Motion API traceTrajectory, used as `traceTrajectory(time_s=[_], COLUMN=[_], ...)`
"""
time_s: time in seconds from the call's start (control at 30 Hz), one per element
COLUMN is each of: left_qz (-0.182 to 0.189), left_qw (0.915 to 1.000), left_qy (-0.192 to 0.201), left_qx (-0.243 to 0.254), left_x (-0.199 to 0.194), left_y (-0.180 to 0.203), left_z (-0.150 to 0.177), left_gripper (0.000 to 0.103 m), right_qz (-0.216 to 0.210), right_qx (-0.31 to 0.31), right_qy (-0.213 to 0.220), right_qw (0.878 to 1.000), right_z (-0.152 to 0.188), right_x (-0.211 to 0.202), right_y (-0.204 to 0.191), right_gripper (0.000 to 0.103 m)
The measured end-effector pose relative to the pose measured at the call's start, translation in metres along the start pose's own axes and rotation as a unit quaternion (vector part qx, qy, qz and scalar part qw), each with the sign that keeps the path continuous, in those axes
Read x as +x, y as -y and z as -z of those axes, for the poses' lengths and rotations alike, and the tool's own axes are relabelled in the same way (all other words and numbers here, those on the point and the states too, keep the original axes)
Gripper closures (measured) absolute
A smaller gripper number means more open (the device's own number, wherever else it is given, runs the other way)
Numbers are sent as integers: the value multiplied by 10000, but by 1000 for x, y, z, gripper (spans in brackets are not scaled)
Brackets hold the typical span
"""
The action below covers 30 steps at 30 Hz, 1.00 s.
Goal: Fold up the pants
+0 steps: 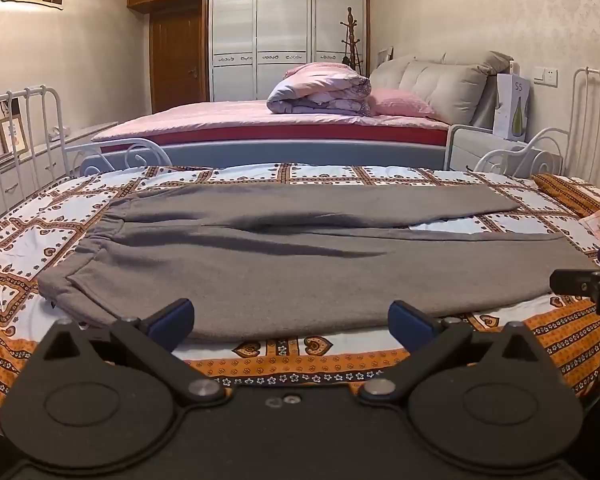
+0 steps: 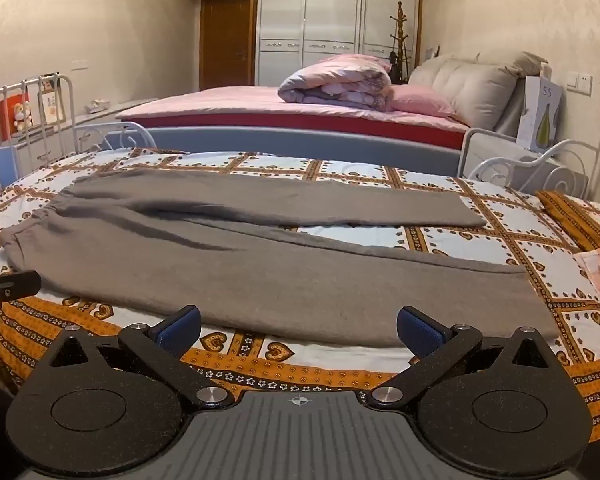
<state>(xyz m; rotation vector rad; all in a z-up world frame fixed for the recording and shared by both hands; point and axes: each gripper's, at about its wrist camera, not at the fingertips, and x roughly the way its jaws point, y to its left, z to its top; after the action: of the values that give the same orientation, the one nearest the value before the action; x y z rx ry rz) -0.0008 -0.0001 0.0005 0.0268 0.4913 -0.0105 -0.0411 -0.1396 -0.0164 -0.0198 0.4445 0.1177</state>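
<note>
Left wrist view first: blue pads of my left gripper (image 1: pixel 291 326) sit at the bottom centre of the frame, jaws spread wide apart, nothing between them. Just past the fingertips the near hem of the grey pants (image 1: pixel 300 264) fills the middle of the frame, flat on the patterned bedspread (image 1: pixel 284 364). Long axis runs left-right across the picture, square to the way I'm pointing. Waistband (image 1: pixel 100 224) is bunched at centre left; the 2 legs run off to the right, with a sliver of bedspread showing between them at centre right. Far leg ends short of the right edge. At the right edge I see part of my right gripper (image 1: pixel 592 284), level with the near leg's end. So the left gripper is the one nearer the waistband.

Right wrist view: right gripper (image 2: pixel 299 328) at bottom centre, pads wide apart too, empty. Near leg of the pants (image 2: pixel 280 276) lies just ahead of the fingertips, its cuff (image 2: pixel 540 320) lower right, just beyond my right pad. Waistband is far over at centre left of the frame, beside my left gripper (image 2: pixel 8 284), which pokes in at the left edge. Far leg cuff sits upper right of the cloth.

My read: nothing folded yet. Next move probably wants both grippers on the near long edge, left by the waist, right by the cuff, lifting it over toward the far leg. Thick fabric, may sag in the middle.
</note>
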Motion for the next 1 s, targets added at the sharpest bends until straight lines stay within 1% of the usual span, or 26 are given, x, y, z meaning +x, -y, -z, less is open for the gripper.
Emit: traceTrajectory(time_s=[0.03, 0.07, 0.13, 0.17, 0.27, 0.3, 0.4, 0.47, 1.0], left_qz=[-9, 36, 5, 3, -7, -36, 3, -6, 34], left_qw=[10000, 9999, 9999, 9999, 9999, 9999, 10000, 10000, 9999], left_qy=[12, -155, -146, -148, -129, -114, -93, -88, -116], left_qx=[1, -36, -25, -21, 0, 33, 3, 23, 53], left_x=[-1, 3, 3, 4, 5, 3, 1, 1, 1], left_y=[0, -1, -1, -1, 0, 6, 3, 3, 3], left_z=[0, -2, 0, 1, 1, 1, 0, 0, 1], left_gripper=[6, 6, 6, 6, 6, 6, 6, 6, 6], right_qz=[7, 11, -2, -7, -22, -21, -21, 55, 52], right_qx=[-39, -58, -53, 9, 10, -3, -43, -41, -19], right_qy=[2, 2, -8, -204, -210, -209, -217, -218, -232], right_qw=[10000, 10000, 10000, 9998, 9998, 9998, 9998, 9997, 9997], right_z=[0, 1, 1, -3, -1, 0, 2, 1, 1], right_x=[-1, -2, -6, -2, -1, 1, 2, 1, 1], right_y=[-1, -1, -4, -4, 2, 4, 8, -1, -1], right_gripper=[0, 0, 0, 0, 0, 0, 0, 0, 0])
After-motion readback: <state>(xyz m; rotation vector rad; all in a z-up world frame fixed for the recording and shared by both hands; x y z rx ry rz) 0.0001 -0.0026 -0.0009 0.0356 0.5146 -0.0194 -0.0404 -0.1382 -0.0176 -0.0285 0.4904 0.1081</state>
